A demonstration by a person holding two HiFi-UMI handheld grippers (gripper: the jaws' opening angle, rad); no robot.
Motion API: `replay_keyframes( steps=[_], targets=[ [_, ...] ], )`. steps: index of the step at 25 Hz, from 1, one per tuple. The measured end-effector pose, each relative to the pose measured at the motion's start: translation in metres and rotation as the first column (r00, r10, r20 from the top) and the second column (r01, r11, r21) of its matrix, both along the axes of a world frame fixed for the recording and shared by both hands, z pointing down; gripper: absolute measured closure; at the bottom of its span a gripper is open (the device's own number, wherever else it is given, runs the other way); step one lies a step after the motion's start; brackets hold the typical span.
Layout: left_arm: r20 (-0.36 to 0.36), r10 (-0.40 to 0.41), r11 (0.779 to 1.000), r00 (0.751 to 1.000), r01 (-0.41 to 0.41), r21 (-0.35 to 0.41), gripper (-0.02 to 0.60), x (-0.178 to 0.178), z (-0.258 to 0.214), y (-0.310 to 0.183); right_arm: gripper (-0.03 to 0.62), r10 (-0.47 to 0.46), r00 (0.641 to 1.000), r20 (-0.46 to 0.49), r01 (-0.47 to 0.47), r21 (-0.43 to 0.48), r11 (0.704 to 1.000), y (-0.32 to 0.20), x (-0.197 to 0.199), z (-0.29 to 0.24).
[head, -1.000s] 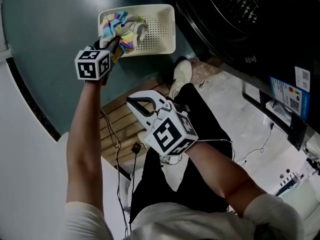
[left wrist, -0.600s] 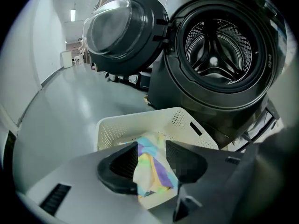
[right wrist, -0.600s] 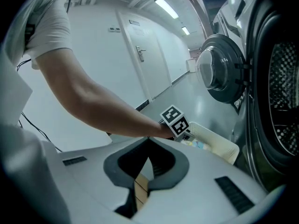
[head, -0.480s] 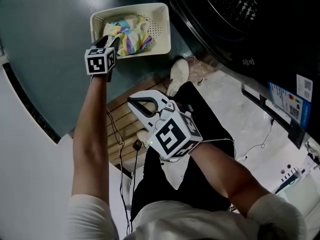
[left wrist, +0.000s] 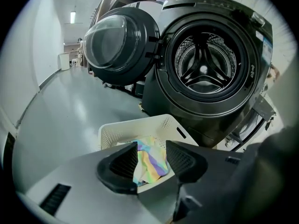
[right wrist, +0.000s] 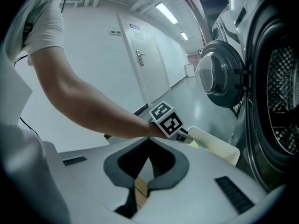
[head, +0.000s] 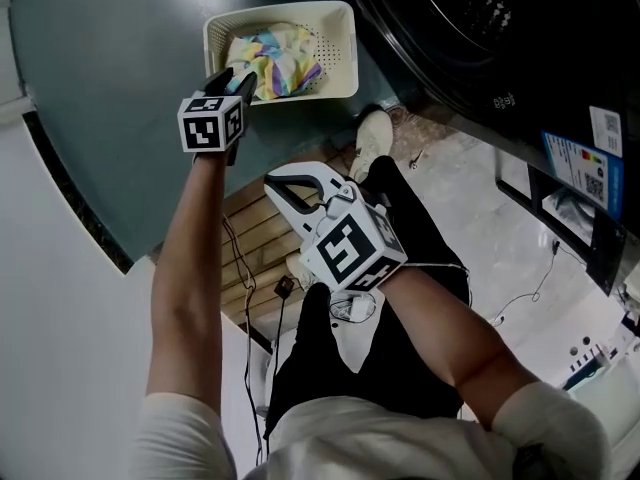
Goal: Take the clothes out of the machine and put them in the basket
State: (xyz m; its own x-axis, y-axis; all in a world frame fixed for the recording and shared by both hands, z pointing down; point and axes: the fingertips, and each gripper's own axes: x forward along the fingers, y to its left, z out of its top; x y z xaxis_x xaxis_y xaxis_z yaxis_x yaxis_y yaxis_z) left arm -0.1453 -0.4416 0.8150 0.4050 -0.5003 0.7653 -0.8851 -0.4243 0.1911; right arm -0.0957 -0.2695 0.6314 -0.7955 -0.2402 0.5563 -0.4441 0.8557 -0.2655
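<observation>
Left tongs: The black left tongs (head: 232, 76), with a square-marker cube behind them, were held out on a bare arm, just over the near edge of the basket. Their jaws had just been opening and stood released, pressing on nothing. Only the cloth lying below showed through the gap.
Basket: A white perforated plastic basket (head: 338, 58) sat on the grey-green floor (head: 100, 88), close in front of the machine.
Cloth: A crumpled pastel rainbow-striped cloth (head: 275, 60) lay inside the basket, clear of both tongs.
Right tongs: The white right tongs (head: 275, 183), also carrying a marker cube, were held nearer the body, over the person's black trousers and well apart from the basket. Their jaws were clenched tip to tip, with nothing between them.
Shoe: One white shoe (head: 373, 138) stood on the floor, just past the basket's corner.
Machine: A dark front-loading washing machine (left wrist: 161, 78) stood to the right. Its round glass door (left wrist: 117, 45) was swung open to the left, and its metal drum (left wrist: 203, 62) was exposed.
</observation>
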Motion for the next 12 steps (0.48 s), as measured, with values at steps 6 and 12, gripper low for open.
replay_keyframes(
  steps=[6, 12],
  targets=[
    [-0.046, 0.02, 0.999, 0.999, -0.018, 0.045, 0.397, -0.008, -0.051, 0.036, 0.591, 0.0, 1.0, 0.009, 0.001, -0.014, 1.0, 0.027, -0.011, 0.011],
    [-0.08, 0.032, 0.996, 0.996, -0.025, 0.086, 0.402, -0.016, -0.112, 0.086, 0.591, 0.021, 0.998, 0.056, -0.019, -0.035, 0.999, 0.05, -0.026, 0.012]
  ],
)
